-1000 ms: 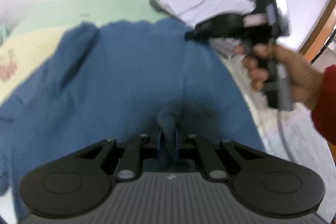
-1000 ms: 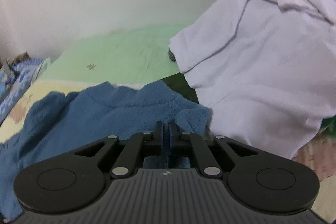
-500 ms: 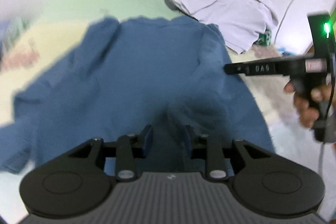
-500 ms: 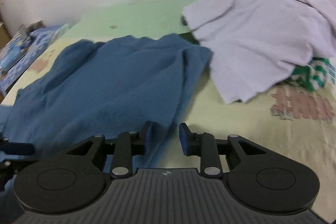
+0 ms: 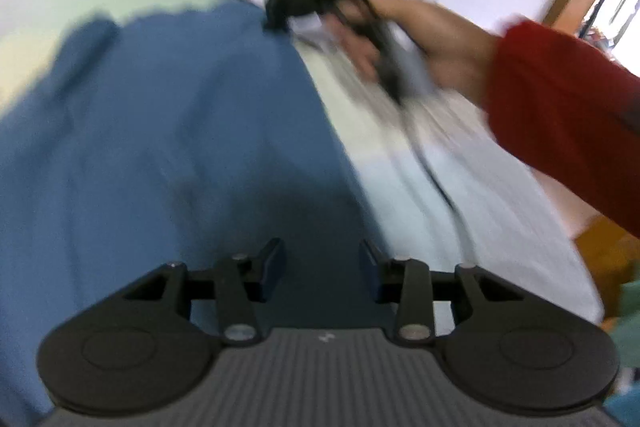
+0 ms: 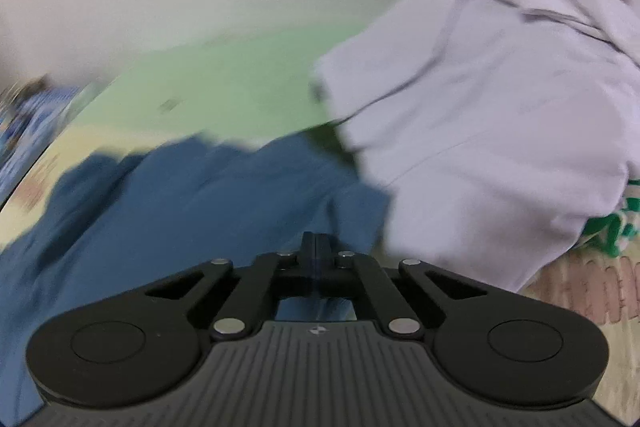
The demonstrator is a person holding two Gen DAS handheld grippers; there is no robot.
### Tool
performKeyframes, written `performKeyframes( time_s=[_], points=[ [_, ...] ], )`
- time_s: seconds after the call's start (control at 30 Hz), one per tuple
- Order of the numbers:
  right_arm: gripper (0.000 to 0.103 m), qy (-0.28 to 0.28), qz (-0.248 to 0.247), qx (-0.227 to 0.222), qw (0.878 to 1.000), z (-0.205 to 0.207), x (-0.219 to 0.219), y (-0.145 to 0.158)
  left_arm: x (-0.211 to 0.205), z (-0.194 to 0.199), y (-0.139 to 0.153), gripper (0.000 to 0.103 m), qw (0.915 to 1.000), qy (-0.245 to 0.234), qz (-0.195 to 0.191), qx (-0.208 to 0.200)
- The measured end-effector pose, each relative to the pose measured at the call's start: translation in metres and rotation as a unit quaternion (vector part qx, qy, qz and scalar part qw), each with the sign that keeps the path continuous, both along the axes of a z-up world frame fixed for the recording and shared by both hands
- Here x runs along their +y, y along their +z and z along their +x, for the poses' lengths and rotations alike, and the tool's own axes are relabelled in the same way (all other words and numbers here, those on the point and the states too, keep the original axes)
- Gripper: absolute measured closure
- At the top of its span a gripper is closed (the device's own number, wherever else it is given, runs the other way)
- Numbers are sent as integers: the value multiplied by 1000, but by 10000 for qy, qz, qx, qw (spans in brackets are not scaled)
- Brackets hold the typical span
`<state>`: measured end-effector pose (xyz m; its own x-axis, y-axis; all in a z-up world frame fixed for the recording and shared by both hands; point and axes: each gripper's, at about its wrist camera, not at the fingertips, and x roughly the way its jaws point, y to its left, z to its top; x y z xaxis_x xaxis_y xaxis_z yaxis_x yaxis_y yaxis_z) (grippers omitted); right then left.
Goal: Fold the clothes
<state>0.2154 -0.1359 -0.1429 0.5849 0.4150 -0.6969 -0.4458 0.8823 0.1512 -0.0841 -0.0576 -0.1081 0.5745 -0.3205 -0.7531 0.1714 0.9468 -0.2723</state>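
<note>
Fingers (image 6: pixel 308 247) near white garment (image 6: pixel 500 131)

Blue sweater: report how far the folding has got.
Done: the blue sweater lies spread across the bed, with no finished fold visible. In hand: the right gripper is shut at the sweater's far corner, apparently pinching the fabric; the left gripper hangs open over the near edge. Left: the folds themselves, then the white shirt heaped beside it.

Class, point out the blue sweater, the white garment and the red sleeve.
blue sweater (image 5: pixel 168 131), left wrist view, middle of its spread body.
white garment (image 6: pixel 500 131), right wrist view, its broad front panel.
red sleeve (image 5: pixel 560 115), left wrist view, forearm cloth.
</note>
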Motion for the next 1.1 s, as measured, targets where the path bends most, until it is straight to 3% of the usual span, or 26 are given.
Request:
performKeyframes(
  time_s=[0.1,0.13,0.27,0.37,0.43,0.47,0.5,0.53,0.6,0.67,0.77,0.87,0.97,1.1],
  points=[
    [103,-62,0,6,10000,-1,1,1,-15,-13,-8,56,9997,-198,-62,163],
    [93,40,75,60,9999,-11,-3,7,-19,-18,-10,53,9994,-264,-82,217],
    [77,573,494,430,9962,-57,-21,27,-28,-23,-12,49,9982,-541,-38,260],
    [77,1441,825,1158,9793,-102,-40,25,-28,-28,-10,49,9975,-618,-92,336],
    [81,1793,541,1245,9744,-132,-47,17,-26,-33,-8,49,9970,-630,-180,406],
    [82,1863,294,1063,9763,-146,-50,14,-26,-35,-7,49,9968,-639,-217,436],
    [90,1833,27,760,9801,-157,-53,11,-26,-38,-6,49,9967,-650,-187,448],
    [91,1759,-130,580,9826,-164,-56,12,-28,-42,-5,49,9967,-660,-138,456],
    [85,1571,-359,366,9862,-175,-60,15,-30,-49,-4,49,9966,-682,-38,471],
    [85,1494,-206,294,9881,-185,-69,23,-33,-55,-3,49,9963,-703,62,485],
    [85,1619,227,668,9843,-206,-84,27,-35,-75,8,49,9960,-745,366,340],
    [83,1830,117,901,9789,-230,-81,18,-33,-89,16,49,9958,-719,449,339],
    [82,1713,9,922,9809,-238,-84,9,-33,-100,16,49,9951,-730,543,390],
    [82,1646,579,1302,9760,-241,-100,20,-33,-113,17,50,9939,-745,668,458]
  ],
)
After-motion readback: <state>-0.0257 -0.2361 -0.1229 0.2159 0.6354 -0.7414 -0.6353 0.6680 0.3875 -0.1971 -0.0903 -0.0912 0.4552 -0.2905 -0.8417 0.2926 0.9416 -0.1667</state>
